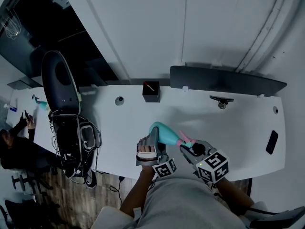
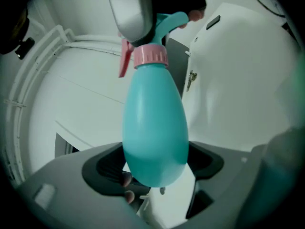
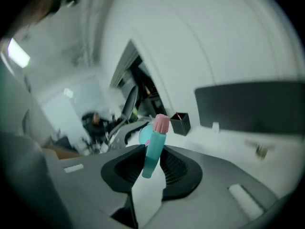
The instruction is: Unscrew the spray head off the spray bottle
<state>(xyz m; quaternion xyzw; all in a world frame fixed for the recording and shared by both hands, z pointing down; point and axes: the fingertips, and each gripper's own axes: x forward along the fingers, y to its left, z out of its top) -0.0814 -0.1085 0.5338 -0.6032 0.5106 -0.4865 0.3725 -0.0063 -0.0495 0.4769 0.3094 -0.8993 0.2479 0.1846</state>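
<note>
Over desk (image 1: 238,123), left gripper (image 1: 156,140) clamping spray bottle (image 1: 166,132), right gripper (image 1: 188,147) pinching spray head (image 1: 186,139)

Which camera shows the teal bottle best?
The left gripper view: the bottle fills the picture, sharp from base to neck. The head view shows it small. The right gripper view shows mainly the spray head, only a sliver of bottle behind.

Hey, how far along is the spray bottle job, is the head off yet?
Done: the spray bottle is clamped by its body in the left gripper. In hand: the right gripper is closed on the spray head, ready to twist. Left: the pink collar still sits on the bottle's neck, so the head isn't off yet.
</note>
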